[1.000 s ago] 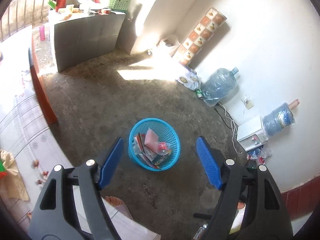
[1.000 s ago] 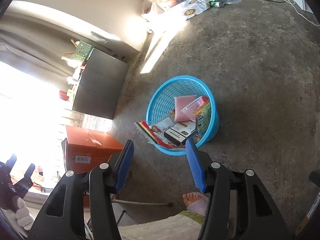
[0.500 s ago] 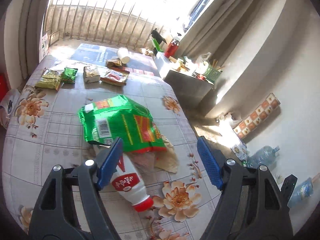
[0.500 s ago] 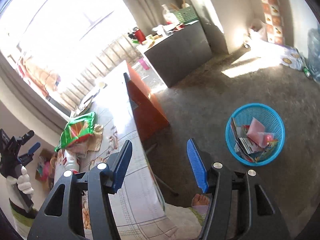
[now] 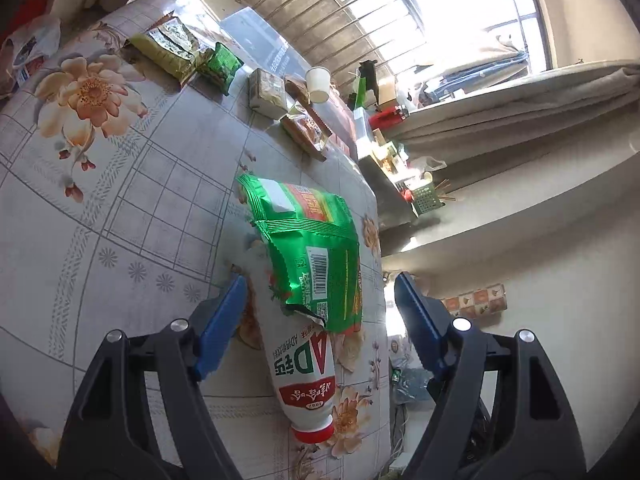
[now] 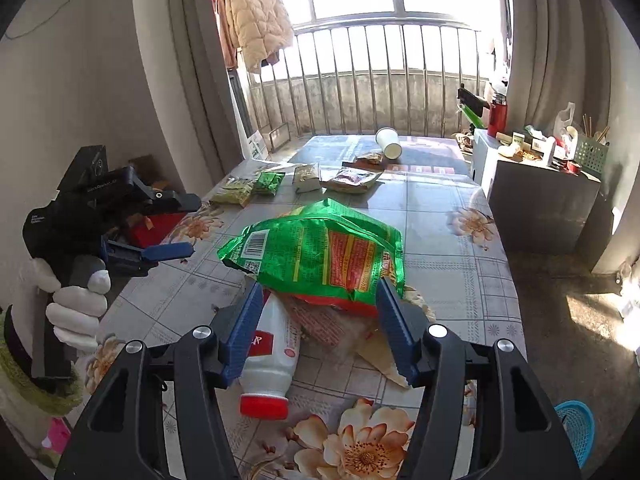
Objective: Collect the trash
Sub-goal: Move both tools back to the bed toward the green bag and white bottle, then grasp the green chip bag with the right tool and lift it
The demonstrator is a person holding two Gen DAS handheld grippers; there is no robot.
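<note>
Left wrist view: my left gripper (image 5: 316, 308) stands wide, nothing gripped, over the flowered table (image 5: 120, 208). The green snack bag (image 5: 310, 248) lies partly on a white bottle (image 5: 304, 368), red cap toward me.

Right wrist view: my right gripper (image 6: 318, 316) has just been opening; jaws apart, framing bag (image 6: 320, 252) and bottle (image 6: 268, 360), touching neither. Blue basket (image 6: 576, 426) on the floor, lower right.

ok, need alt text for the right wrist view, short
The right gripper, fingers open and just widening, hangs over a table above a green snack bag lying on a white bottle with a red cap. At left a gloved hand holds the left gripper, also open; more wrappers lie beyond.
</note>
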